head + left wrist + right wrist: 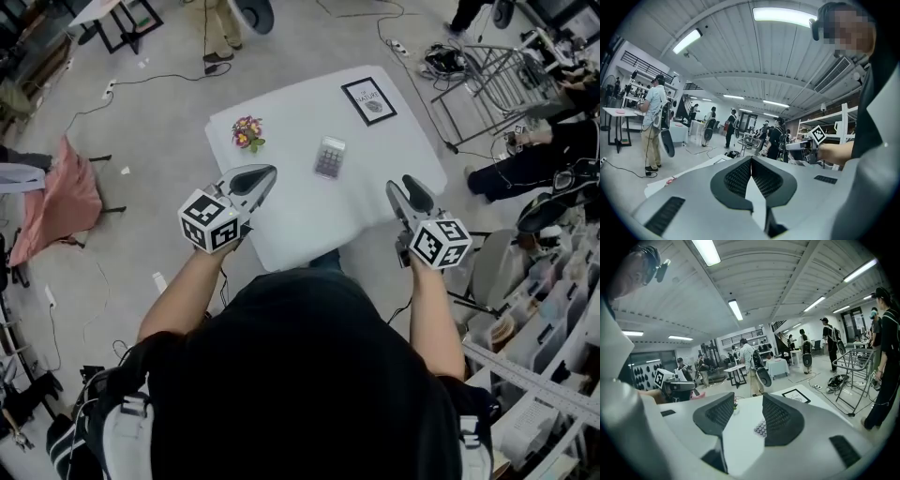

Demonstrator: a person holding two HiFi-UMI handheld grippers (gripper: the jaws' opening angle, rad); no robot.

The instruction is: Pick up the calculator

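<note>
Above the white table [281, 230], the right gripper [401, 190] is hovering with jaws spread, the left gripper [262, 174] with jaws pressed together; a skewed pinch risks sliding the flat calculator [330, 157] away.

This is a big open lab or workshop hall. It has a bare concrete floor [159, 131] strewn with cables [150, 78], white tables [281, 220], strip lights [783, 14] on a ribbed ceiling [740, 47], metal shelving [843, 123] and a wire cart [855, 366]. Several people [650, 112] stand about wearing backpacks.
</note>
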